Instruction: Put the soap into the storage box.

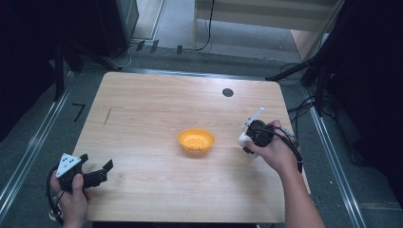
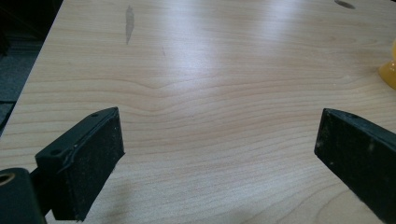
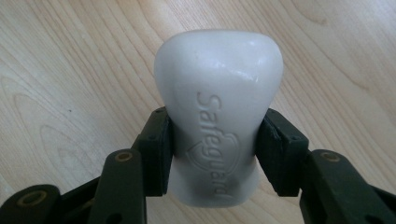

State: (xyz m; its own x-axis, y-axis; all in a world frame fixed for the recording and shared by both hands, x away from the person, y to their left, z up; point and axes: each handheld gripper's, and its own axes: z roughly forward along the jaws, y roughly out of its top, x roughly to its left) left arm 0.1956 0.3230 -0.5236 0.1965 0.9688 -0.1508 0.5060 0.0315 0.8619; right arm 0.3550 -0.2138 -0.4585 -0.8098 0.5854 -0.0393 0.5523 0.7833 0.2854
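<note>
A white bar of soap (image 3: pixel 218 112), stamped with a brand name, is clamped between the jaws of my right gripper (image 3: pixel 215 144), which is shut on it above the wooden table (image 1: pixel 157 99). From above, that right gripper (image 1: pixel 247 140) and the soap (image 1: pixel 243 139) sit just right of a small orange bowl (image 1: pixel 196 140) at the table's middle. My left gripper (image 1: pixel 97 170) rests at the table's front left corner, open with nothing between its fingers (image 2: pixel 86 158). The orange bowl (image 2: pixel 389 70) peeks in at the right edge of the left gripper view.
A dark round hole (image 1: pixel 227 92) marks the table's far side, and a dark streak (image 1: pixel 107 117) marks its left part. Cables and dark stands surround the table on the floor.
</note>
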